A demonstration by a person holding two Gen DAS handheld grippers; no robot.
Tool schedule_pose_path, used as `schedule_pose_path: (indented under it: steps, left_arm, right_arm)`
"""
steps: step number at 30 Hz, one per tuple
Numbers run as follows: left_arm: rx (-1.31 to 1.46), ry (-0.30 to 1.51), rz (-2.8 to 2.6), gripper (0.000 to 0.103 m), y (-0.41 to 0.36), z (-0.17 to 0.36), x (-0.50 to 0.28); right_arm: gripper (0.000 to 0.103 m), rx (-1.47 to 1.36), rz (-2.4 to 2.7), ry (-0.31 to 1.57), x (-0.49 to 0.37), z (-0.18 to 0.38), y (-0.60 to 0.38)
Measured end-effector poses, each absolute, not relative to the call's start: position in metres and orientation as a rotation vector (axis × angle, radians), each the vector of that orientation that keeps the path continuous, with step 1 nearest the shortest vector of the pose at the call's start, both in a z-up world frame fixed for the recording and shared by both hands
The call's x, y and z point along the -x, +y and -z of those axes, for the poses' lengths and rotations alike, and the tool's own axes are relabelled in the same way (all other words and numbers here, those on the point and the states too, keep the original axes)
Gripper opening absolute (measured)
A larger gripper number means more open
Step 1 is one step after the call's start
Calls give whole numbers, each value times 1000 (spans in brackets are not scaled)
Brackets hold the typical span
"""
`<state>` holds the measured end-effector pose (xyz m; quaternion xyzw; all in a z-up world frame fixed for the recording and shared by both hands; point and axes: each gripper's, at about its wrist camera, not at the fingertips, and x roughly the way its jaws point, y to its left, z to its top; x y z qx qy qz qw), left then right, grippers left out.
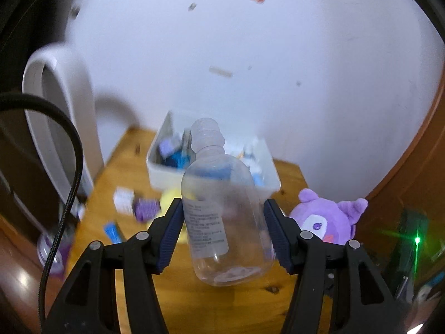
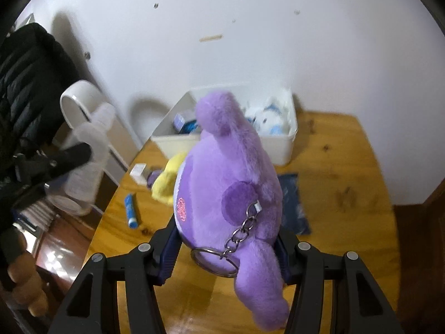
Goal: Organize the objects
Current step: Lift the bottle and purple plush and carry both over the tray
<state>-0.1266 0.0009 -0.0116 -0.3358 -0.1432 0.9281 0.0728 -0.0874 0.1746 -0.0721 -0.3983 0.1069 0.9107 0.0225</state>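
Left gripper (image 1: 222,231): closed on a clear plastic bottle (image 1: 222,208), 1 blue pad against each side of the body; bottle held above the worktop (image 1: 244,300), white cap tilted up and away from the camera.
Right gripper (image 2: 226,247): closed on a purple plush toy (image 2: 230,183), pads pressed into its lower body; toy held clear of the worktop, metal keyring (image 2: 215,261) hanging from its back on a short chain.
White bin (image 1: 164,175): stood at the far edge of the worktop near the wall, filled with small blue and white items; 1 white plush with blue markings (image 2: 271,119) lay in its right part.
Yellow plush (image 2: 167,183): lay on the worktop just in front of the bin.
Blue tube (image 2: 130,208): lay flat near the worktop's left edge.
Small white box (image 2: 138,172): sat on the worktop beside a purple item, left of the yellow plush.
Dark blue packet (image 2: 292,203): lay flat on the worktop, in front of the bin.
Person's hand (image 2: 23,281): visible at the lower left edge of the right wrist view.
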Motion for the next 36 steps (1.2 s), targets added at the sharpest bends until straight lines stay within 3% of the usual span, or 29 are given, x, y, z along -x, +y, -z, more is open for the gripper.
schedule_pose_path:
  steps: [13,20,27,36]
  left_arm:
    - [827,-22,-2918,62,16,-98,200]
    - [715,295,-3035,63,45,-117,244]
    - [828,440,-3086,63,50,-80,319]
    - [1155,417,-2974,63,48,10,403]
  right_arm:
    - [57,877,-2826,26,134,-59,203]
    - [58,817,-2804,-23,172,-97,212]
    - [58,919,-2800,12,220,-70,220]
    - [58,1284,-2723,130,292,55,226]
